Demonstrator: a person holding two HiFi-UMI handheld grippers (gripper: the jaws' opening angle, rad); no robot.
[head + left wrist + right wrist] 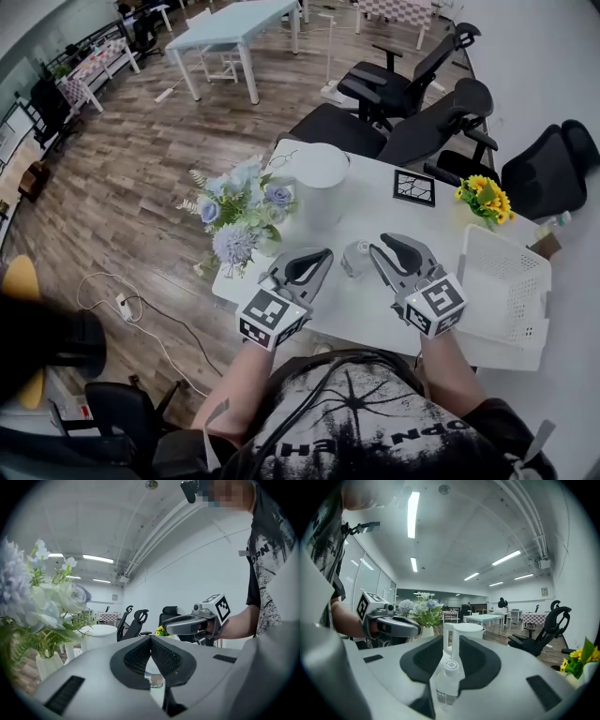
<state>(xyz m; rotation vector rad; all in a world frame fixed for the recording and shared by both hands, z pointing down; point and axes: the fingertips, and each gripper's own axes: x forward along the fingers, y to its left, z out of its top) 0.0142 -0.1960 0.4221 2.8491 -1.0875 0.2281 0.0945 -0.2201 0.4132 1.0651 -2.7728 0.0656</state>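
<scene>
Now | clear white-capped bottle (pixel 447 686) upright between spread right tool (pixel 448 639) | left tool (pixel 150 637) apparently pressed together

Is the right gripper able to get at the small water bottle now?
Probably yes. The right gripper has its jaws apart, and the water bottle stands upright in the gap between them, with nothing in front of it. The white jug stands behind.

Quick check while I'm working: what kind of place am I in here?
Most likely an open-plan office or lab room: black office chairs stand by a white table, more white tables stand on the wood floor behind, and strip lights run along the ceiling.
</scene>
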